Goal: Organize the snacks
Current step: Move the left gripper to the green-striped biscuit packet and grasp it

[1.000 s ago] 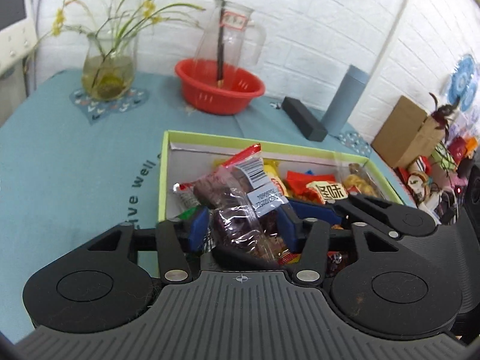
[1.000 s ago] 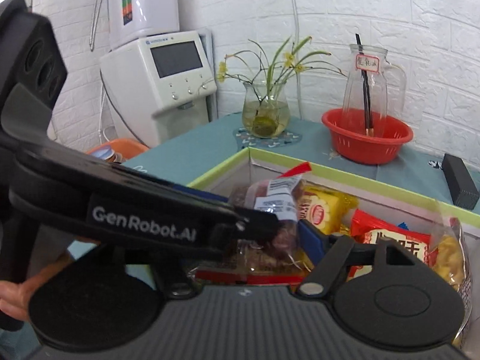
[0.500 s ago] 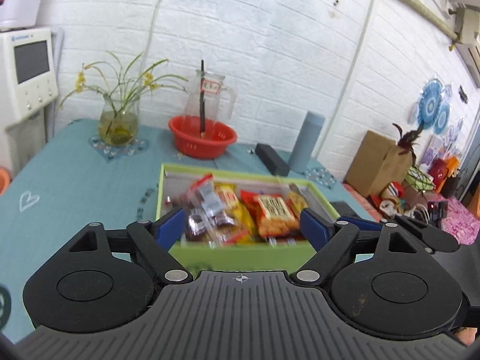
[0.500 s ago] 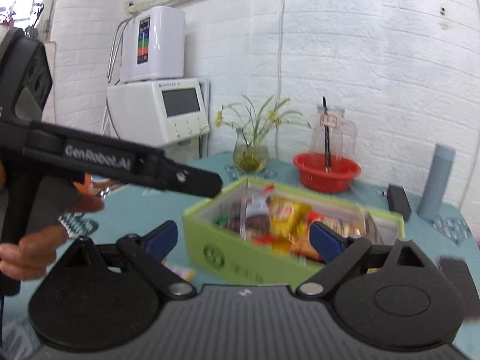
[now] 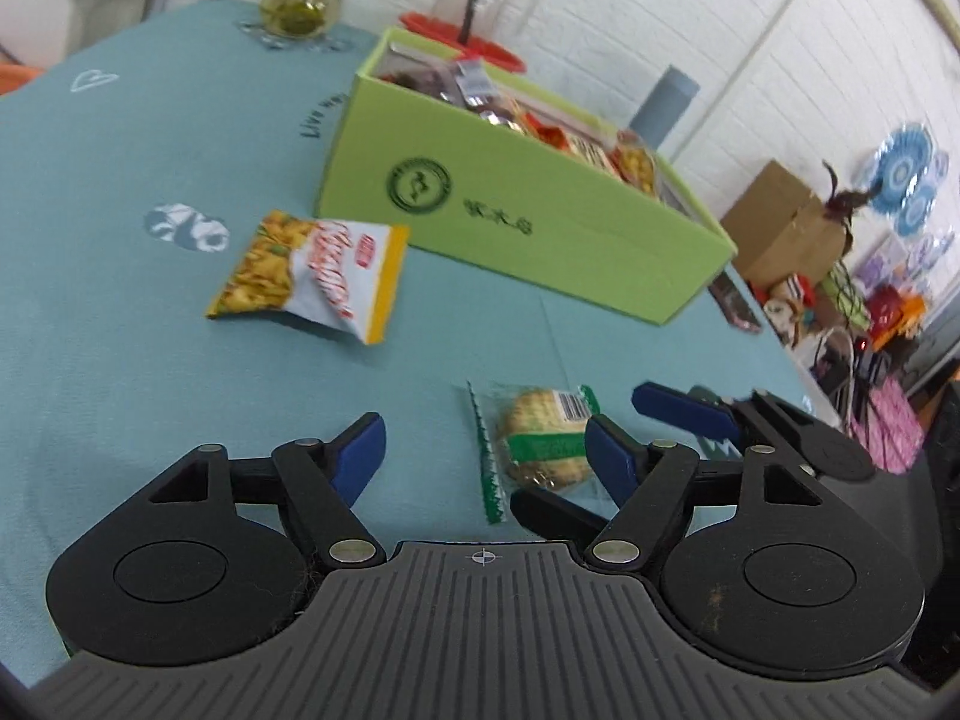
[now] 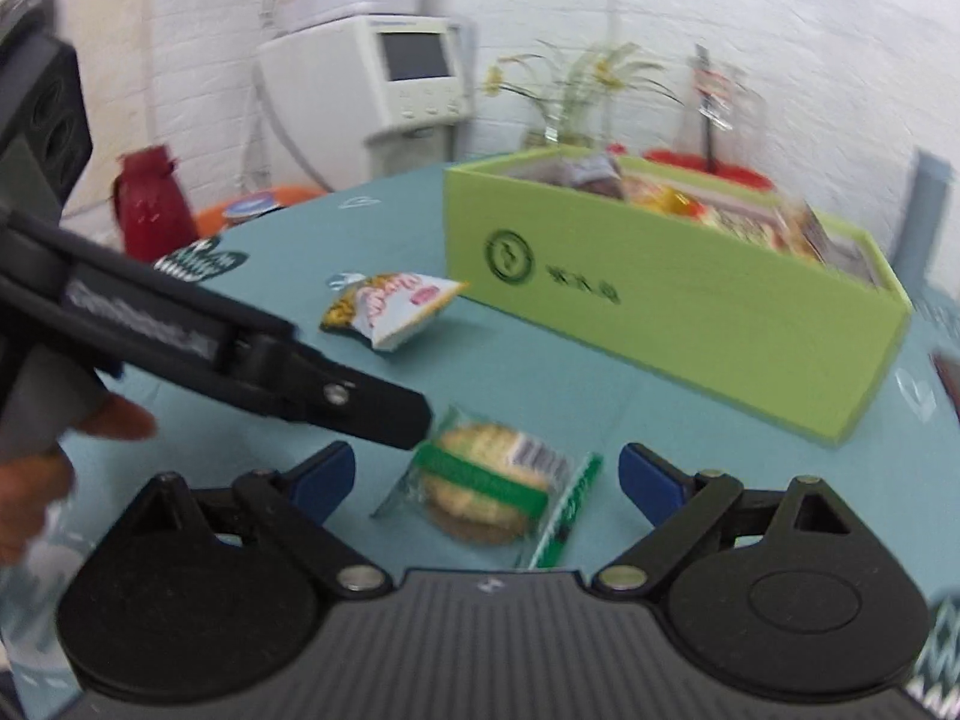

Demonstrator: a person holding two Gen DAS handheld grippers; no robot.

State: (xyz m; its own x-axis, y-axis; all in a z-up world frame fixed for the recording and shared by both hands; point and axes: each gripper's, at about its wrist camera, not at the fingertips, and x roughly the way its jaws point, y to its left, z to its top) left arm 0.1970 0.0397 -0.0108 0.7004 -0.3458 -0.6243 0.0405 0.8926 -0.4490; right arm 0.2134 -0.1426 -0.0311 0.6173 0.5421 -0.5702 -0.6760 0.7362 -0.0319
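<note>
Pointing down at a slant toward the teal cloth-covered worktop (image 5: 120,312), both grippers flank the clear-wrapped round biscuit with green band (image 5: 543,441). The left gripper (image 5: 486,450) is spread, its jaws having just been narrowing, the biscuit lying between them unpinched. The right gripper (image 6: 486,483) is spread wide around the same biscuit. The yellow-and-white chip packet (image 5: 312,273) lies near the lime-green cardboard box (image 5: 540,228).
</note>
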